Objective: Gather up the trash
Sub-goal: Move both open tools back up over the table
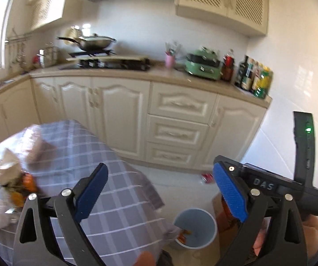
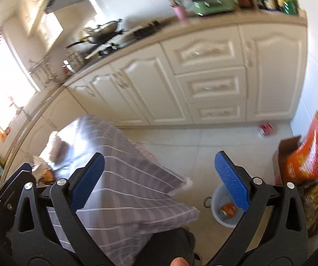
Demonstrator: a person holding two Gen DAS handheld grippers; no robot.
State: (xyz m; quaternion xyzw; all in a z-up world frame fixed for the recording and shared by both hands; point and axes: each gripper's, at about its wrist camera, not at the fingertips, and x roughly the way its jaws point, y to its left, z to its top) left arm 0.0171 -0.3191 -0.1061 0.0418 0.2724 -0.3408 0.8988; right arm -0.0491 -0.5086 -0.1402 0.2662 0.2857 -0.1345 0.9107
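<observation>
- Both tools are up in the air and spread wide with nothing between the pads: the left tool [image 1: 159,197] and the right tool [image 2: 159,181] are each carrying nothing.
- The trash pile [image 1: 12,181], crumpled paper and orange scraps, sits at the left end of the bench [image 1: 105,170] under its checked cloth. Risk one: it is a loose heap, so a pinch on one piece may scatter the rest or nudge bits off the edge.
- The bin [image 2: 220,201] stands on the floor just past the bench corner, a can-like item already inside. Its mouth looks small, so a drop from height could miss.
- The cloth hangs close to the bin rim; a snagged pad could drag it, pile and all.
- A red can [image 2: 266,129] lies on the floor by the cabinets, well apart from the bin and easy to overlook.
- The orange box [image 2: 307,155] beside the bin crowds the right-hand approach.
- Both views are smeared, so aim may be off.
</observation>
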